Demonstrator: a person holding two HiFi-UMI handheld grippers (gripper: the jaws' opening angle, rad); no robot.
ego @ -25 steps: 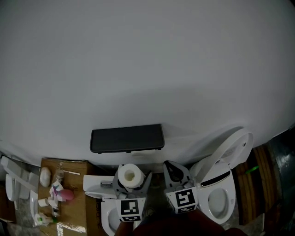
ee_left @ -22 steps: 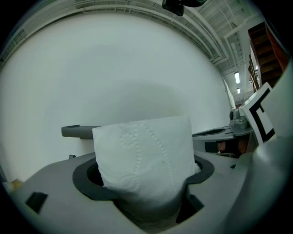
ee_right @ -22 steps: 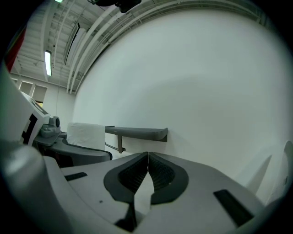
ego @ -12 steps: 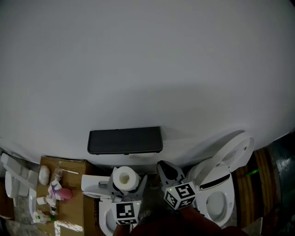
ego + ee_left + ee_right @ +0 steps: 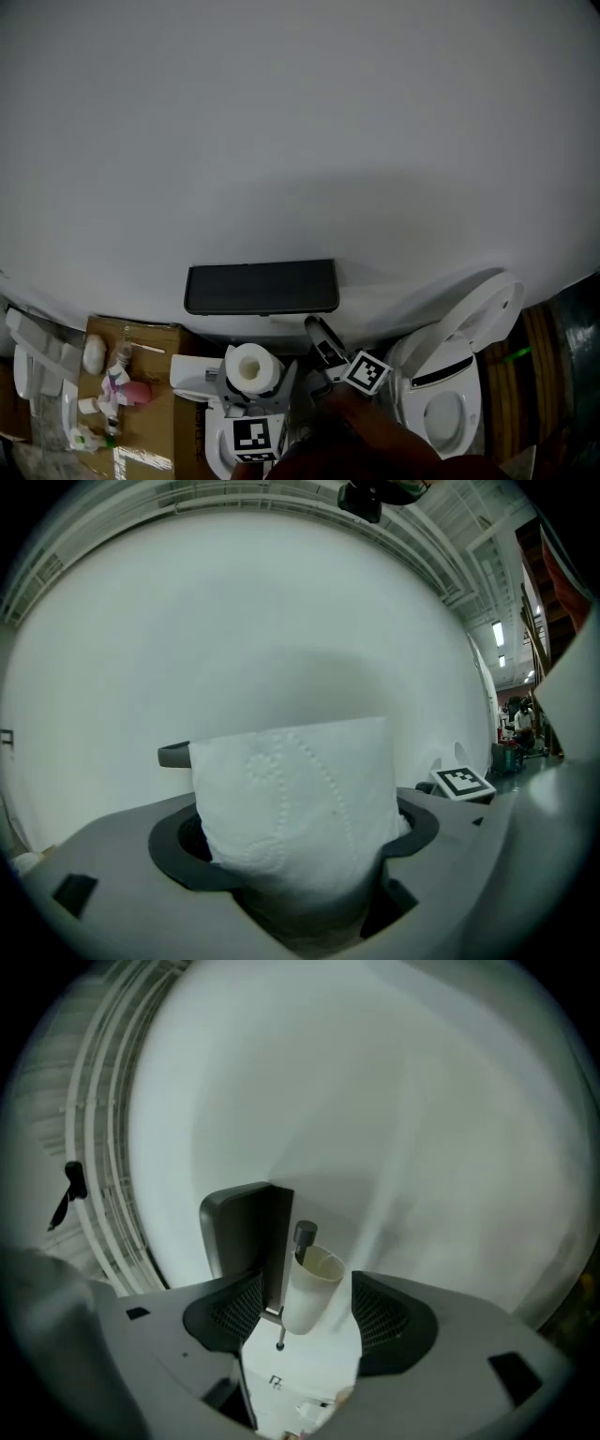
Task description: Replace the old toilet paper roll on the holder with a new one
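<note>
White plain wall (image 5: 281, 112) fills the far side of the scene, and one dark flat rectangular panel (image 5: 261, 287) is fixed low on it. Right of the panel stands one white toilet (image 5: 464, 347) with its lid up.

Two paper items are in view. One full white toilet paper roll (image 5: 249, 367) is clamped in the left gripper (image 5: 295, 855), near the panel. It stands upright, with its long axis vertical and its core hole facing up.

One bare cream cardboard tube (image 5: 307, 1288) sits on one thin metal rod with a dark knob (image 5: 305, 1234), just beside the panel. In the right gripper view its axis runs nearly upright, open end uppermost. The right gripper (image 5: 305, 1312) is opening, with the tube between its spread pads and neither pad pressing it.
</note>
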